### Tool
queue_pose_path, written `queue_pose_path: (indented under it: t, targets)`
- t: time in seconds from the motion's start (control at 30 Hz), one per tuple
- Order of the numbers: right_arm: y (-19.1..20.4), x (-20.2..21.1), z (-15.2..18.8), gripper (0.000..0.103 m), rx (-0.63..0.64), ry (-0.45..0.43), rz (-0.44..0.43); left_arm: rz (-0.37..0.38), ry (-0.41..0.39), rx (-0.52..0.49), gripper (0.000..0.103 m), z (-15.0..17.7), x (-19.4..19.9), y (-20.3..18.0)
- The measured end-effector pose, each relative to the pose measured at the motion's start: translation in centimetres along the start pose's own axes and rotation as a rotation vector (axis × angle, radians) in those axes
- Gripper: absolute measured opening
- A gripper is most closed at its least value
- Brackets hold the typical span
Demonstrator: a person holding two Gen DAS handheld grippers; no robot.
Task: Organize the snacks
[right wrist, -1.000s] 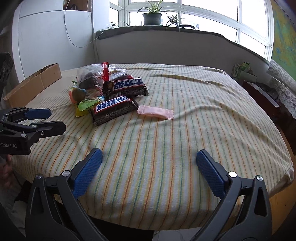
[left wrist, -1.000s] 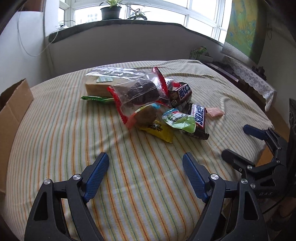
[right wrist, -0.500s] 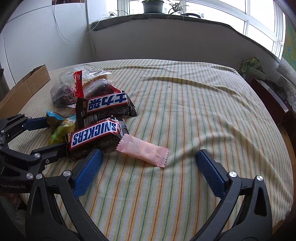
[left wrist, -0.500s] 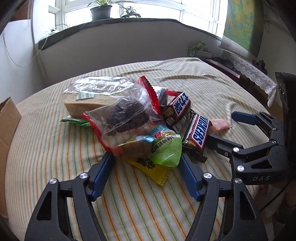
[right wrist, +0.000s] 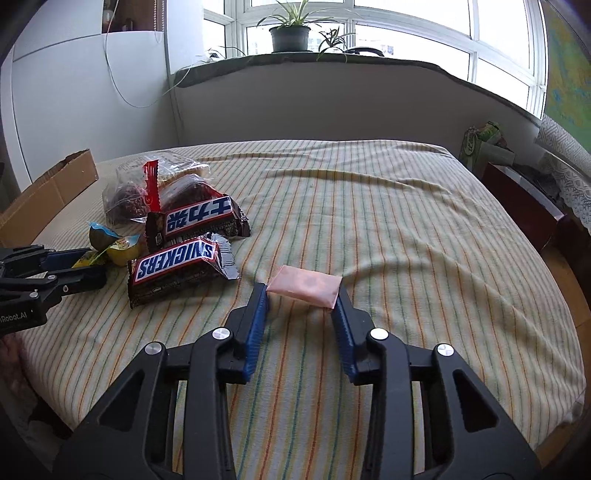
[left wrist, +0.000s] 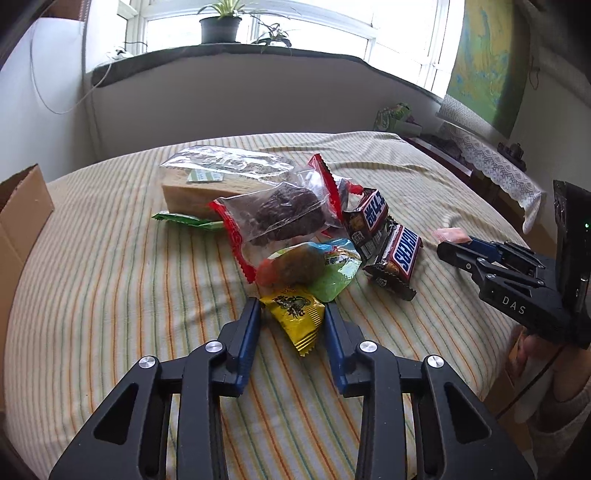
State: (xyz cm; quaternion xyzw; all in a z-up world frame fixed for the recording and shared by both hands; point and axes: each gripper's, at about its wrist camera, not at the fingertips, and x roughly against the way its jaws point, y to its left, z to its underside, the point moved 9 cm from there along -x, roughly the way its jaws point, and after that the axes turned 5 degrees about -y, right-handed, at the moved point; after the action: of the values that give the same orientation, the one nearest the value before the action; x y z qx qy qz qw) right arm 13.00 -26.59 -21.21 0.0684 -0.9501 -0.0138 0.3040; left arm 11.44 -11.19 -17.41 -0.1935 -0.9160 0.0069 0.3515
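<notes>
- the left gripper (left wrist: 291, 314) is low over a bed (left wrist: 110, 258) with a striped cover. its jaws are closing, and a yellow candy pack (left wrist: 297, 314) sits right between the blue pads. the pads look like they touch its sides.
- the yellow candy pack lies at the near edge of a pile of snacks. a green and orange snack bag (left wrist: 310, 266) lies just behind it and touches it.
- further back in the pile there is a clear bag with a dark cake (left wrist: 280, 214) and red edges. behind that lies a clear bag with a pale cake (left wrist: 207, 184). a little green wrapper (left wrist: 184, 220) pokes out from under them.
- two snickers bars lie on the right side of the pile. the near snickers bar (right wrist: 173, 267) shows its name in big letters. the far snickers bar (right wrist: 199, 219) lies just behind it and leans on the pile.
- the right gripper (right wrist: 301, 301) is low over the bed, a bit to the right of the pile. its jaws are closing, and a small pink pack (right wrist: 304, 286) is between the tips. the tips touch both short ends of it.
- the pink pack lies flat on the bed, near the near snickers bar but not touching it.
- a brown cardboard box (right wrist: 48, 195) stands at the left edge of the bed.
- a plant in a pot (right wrist: 290, 35) stands on the window ledge at the back.
</notes>
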Motion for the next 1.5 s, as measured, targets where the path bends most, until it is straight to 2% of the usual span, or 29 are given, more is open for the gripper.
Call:
queue_pose_path:
  t: [0.03,0.07,0.2,0.47,0.5,0.53,0.57,0.6,0.63,0.7,0.73,0.83,0.93,0.97,1.03,1.13,1.33,1.4,1.5]
  targets:
    - [-0.2,0.2,0.1,0.011,-0.013,-0.009,-0.001,0.003,-0.002,0.009,0.032,0.1,0.2,0.1]
    - [-0.4,0.4,0.1,0.008,-0.026,-0.019,0.002,0.009,-0.005,0.016,0.032,0.2,0.5,0.2]
    - [-1.0,1.1,0.7,0.008,-0.082,-0.048,-0.021,0.01,-0.007,0.027,0.032,0.9,1.2,0.6]
    - [-1.8,2.8,0.5,0.009,-0.109,-0.084,-0.034,0.021,-0.017,0.051,0.031,1.3,1.8,1.1]
    - [-2.3,3.3,0.4,0.013,-0.1,-0.095,-0.008,0.023,-0.018,0.054,0.031,1.3,1.8,1.2]
    - [-3.2,3.7,0.1,0.031,-0.098,-0.106,0.03,0.025,-0.019,0.057,0.031,1.3,1.8,1.1]
    - [-4.3,3.9,-0.1,0.065,-0.109,-0.108,0.062,0.026,-0.02,0.059,0.031,1.3,1.9,1.1]
    - [-5.6,3.5,-0.2,0.08,-0.134,-0.088,0.086,0.028,-0.022,0.061,0.031,1.3,1.9,1.2]
    - [-6.7,2.8,0.0,0.091,-0.167,-0.046,0.095,0.03,-0.024,0.065,0.031,1.2,2.0,1.2]
    - [-8.5,1.4,0.3,0.091,-0.25,0.019,0.067,0.034,-0.025,0.074,0.031,1.3,2.2,1.3]
    - [-8.7,1.1,-0.1,0.092,-0.264,0.015,0.048,0.036,-0.026,0.08,0.031,1.3,2.3,1.4]
    - [-7.8,-0.6,-0.7,0.092,-0.169,0.06,0.082,0.034,-0.029,0.091,0.031,1.4,2.6,1.6]
    - [-7.0,-1.6,-1.0,0.075,-0.078,0.071,0.131,0.029,-0.037,0.098,0.031,1.3,3.0,1.9]
    - [-7.0,-1.5,-1.1,0.064,-0.079,0.064,0.127,0.025,-0.041,0.1,0.031,1.2,3.2,2.1]
    - [-7.4,-1.3,-1.1,0.052,-0.098,0.05,0.133,0.021,-0.047,0.107,0.031,1.1,3.5,2.4]
    - [-7.7,-1.0,-1.0,0.038,-0.097,0.037,0.147,0.019,-0.056,0.114,0.031,1.0,3.9,2.8]
    - [-7.1,-0.1,-0.7,0.027,-0.086,0.007,0.145,0.014,-0.078,0.127,0.031,0.6,4.6,3.3]
    - [-6.8,0.3,-0.6,0.01,-0.091,-0.017,0.121,0.013,-0.082,0.133,0.031,0.5,4.7,3.4]
    - [-5.5,0.5,-0.4,0.006,-0.069,-0.029,0.092,0.011,-0.087,0.141,0.031,0.5,4.9,3.7]
